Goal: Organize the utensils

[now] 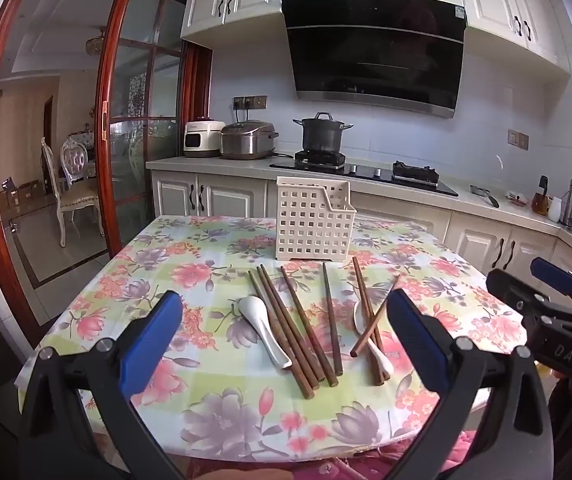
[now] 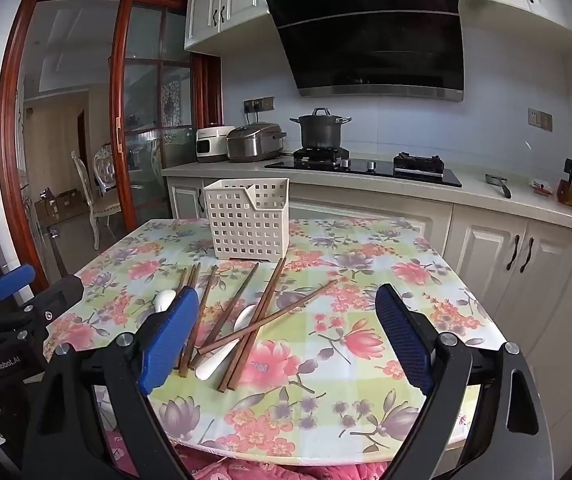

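Observation:
Several brown chopsticks lie loose on the floral tablecloth, some of them crossed. Two white ceramic spoons are among them: one on the left, the other partly under the crossed chopsticks. Behind them stands an empty white perforated basket. My left gripper hovers open above the table's near edge, facing the utensils. To its right, my right gripper is open too. Neither holds anything.
Behind the table runs a kitchen counter with two rice cookers, and a black pot on the hob. White cabinets stand close on the right. A wood-framed glass sliding door and dining chairs are to the left.

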The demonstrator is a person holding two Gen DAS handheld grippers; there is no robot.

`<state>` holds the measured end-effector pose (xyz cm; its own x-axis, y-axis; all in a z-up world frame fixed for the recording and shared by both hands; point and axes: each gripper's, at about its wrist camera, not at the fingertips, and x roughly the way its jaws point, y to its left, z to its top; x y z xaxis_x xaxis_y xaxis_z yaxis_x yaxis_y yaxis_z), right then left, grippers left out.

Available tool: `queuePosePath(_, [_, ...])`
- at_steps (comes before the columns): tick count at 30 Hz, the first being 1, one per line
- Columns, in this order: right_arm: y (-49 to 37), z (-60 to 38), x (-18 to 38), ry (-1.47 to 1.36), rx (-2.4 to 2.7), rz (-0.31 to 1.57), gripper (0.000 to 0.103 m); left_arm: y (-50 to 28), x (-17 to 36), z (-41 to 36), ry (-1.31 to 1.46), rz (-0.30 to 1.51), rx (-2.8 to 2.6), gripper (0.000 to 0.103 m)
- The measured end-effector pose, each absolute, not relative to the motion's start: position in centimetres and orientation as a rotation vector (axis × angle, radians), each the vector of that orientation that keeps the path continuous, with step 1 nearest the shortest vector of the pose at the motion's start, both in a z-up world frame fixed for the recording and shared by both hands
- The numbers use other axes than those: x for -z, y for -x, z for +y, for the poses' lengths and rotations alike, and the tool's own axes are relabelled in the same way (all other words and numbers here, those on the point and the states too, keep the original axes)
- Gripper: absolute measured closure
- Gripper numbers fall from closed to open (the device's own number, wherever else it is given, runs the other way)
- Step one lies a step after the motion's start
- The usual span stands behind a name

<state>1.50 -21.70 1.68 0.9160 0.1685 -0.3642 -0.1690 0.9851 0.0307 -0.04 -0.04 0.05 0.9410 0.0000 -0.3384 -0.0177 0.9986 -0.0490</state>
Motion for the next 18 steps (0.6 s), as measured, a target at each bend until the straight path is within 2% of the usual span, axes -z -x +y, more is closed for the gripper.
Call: queuePosePath(18, [-2.16, -21.61, -1.40, -0.008, -0.170, 0.390, 0.018, -0.01, 0.13, -0.02, 0.040, 0.338, -0.005, 0.004])
